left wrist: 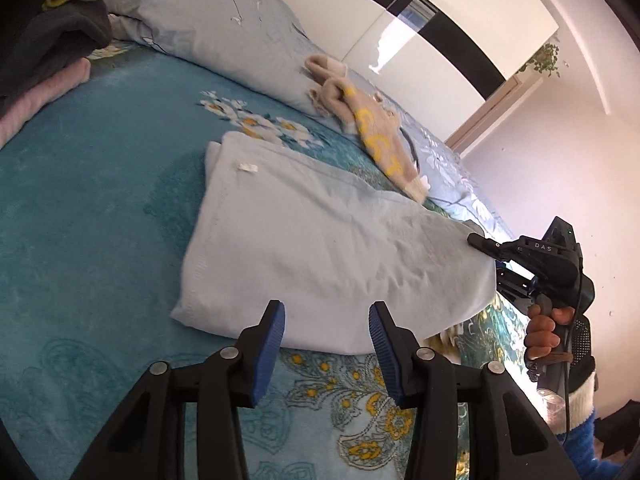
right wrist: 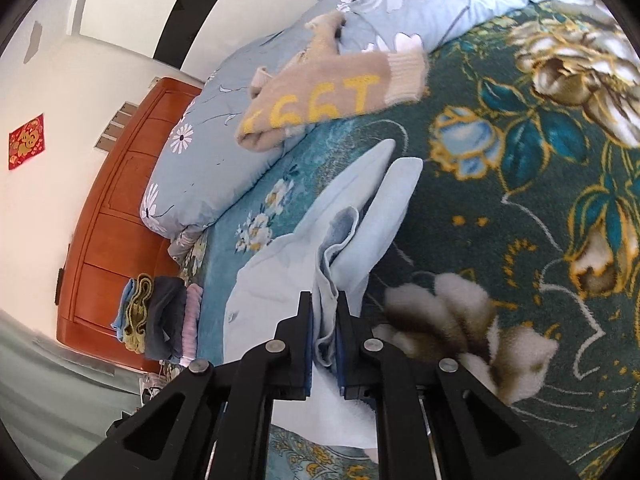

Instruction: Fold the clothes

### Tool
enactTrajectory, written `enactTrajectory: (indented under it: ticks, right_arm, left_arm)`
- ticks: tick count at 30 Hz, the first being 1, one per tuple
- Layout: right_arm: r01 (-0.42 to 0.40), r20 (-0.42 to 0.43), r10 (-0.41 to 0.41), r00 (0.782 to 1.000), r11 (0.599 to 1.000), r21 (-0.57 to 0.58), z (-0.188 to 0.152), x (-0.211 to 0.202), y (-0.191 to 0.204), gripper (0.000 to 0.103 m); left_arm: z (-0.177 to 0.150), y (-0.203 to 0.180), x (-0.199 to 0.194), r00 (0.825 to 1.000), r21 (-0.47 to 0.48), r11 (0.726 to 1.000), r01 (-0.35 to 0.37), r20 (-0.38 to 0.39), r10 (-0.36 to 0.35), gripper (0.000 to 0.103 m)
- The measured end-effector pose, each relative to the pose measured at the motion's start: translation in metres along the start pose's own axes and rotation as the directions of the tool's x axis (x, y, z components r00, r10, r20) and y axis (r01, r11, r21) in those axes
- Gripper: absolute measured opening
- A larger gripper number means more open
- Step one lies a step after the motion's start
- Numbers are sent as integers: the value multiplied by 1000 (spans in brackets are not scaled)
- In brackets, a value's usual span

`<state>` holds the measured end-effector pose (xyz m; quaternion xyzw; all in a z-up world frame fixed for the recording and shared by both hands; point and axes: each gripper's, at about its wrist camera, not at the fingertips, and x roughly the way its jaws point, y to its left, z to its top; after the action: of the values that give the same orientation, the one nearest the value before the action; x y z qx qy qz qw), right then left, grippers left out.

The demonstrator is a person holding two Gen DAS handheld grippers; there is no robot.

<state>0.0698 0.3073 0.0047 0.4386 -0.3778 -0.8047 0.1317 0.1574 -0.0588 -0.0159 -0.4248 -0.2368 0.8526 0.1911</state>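
On the teal floral blanket (left wrist: 100, 200), our right gripper (right wrist: 325, 320) pinches the pale blue garment (left wrist: 320, 248); our left gripper (left wrist: 326, 332) hovers half-open, empty, above its near edge.

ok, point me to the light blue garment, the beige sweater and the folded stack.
light blue garment (left wrist: 320, 248), left wrist view, middle of its flat panel.
beige sweater (right wrist: 320, 100), right wrist view, on the yellow lettering.
folded stack (right wrist: 164, 316), right wrist view, the dark folded piece.

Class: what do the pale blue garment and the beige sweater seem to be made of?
Pale blue garment: thin, matte knit, likely cotton; soft creases, stitched hem. Beige sweater: fuzzy knit, wool or acrylic; ribbed cuff, hazy nap.
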Motion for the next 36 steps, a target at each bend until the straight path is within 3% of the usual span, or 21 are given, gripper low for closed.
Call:
enactTrajectory:
  ticks: [9, 16, 22, 29, 33, 36]
  right_arm:
    - [2, -38, -11, 999, 974, -228, -16, 38, 121, 9]
    - [-26, -181, -37, 983, 942, -335, -58, 121, 181, 9]
    - [9, -297, -140, 945, 915, -403, -106, 188, 195, 9]
    - [29, -325, -202, 924, 884, -466, -125, 200, 194, 12]
    - [-83, -381, -98, 920, 897, -434, -125, 190, 195, 17]
    - [-103, -330, -45, 943, 902, -419, -114, 164, 189, 20]
  left_arm:
    - [-6, 64, -61, 992, -132, 991, 19, 125, -2, 53]
    - [-7, 100, -85, 983, -212, 976, 48, 185, -8, 55]
    - [-14, 119, -86, 985, -259, 965, 42, 172, 3, 57]
    - [-14, 123, -75, 990, -275, 960, 52, 140, -13, 57]
    - [-13, 112, -63, 993, -258, 964, 66, 109, -39, 57]
    - [-9, 101, -53, 994, -241, 966, 95, 84, -77, 57]
